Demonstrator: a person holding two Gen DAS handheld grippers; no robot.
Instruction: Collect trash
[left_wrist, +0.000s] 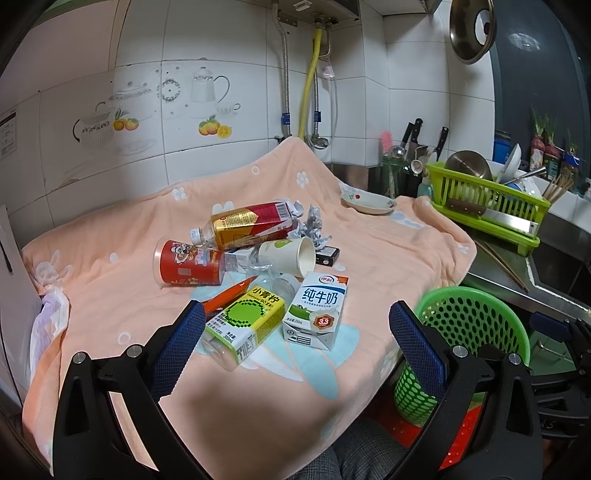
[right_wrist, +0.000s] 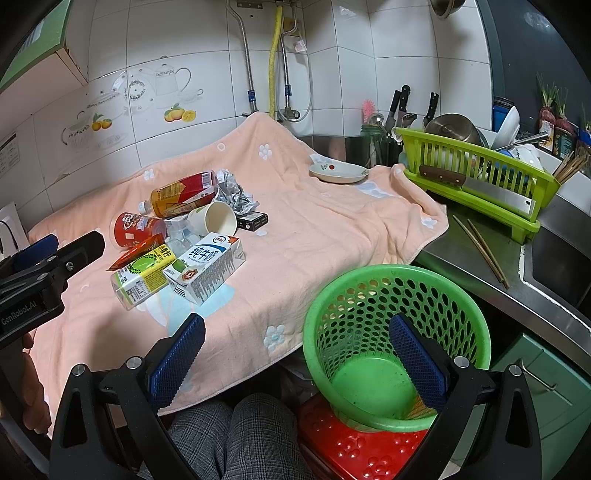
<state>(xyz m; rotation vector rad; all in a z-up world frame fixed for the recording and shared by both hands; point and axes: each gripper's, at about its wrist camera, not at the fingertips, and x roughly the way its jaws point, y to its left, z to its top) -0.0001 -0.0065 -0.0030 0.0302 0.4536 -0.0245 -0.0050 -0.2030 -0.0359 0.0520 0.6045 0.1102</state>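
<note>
The left gripper (left_wrist: 297, 332) stood wide apart and empty above the lime drink bottle (left_wrist: 242, 326), touching nothing; the right gripper (right_wrist: 297, 354) gaped empty near the green basket (right_wrist: 369, 280). The milk carton (left_wrist: 317, 310) leaned against that bottle, so a careless grab could have knocked it off the towel (left_wrist: 369, 236).

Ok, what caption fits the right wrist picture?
Open right claw over empty green basket, trash pile waiting on peach towel.
</note>
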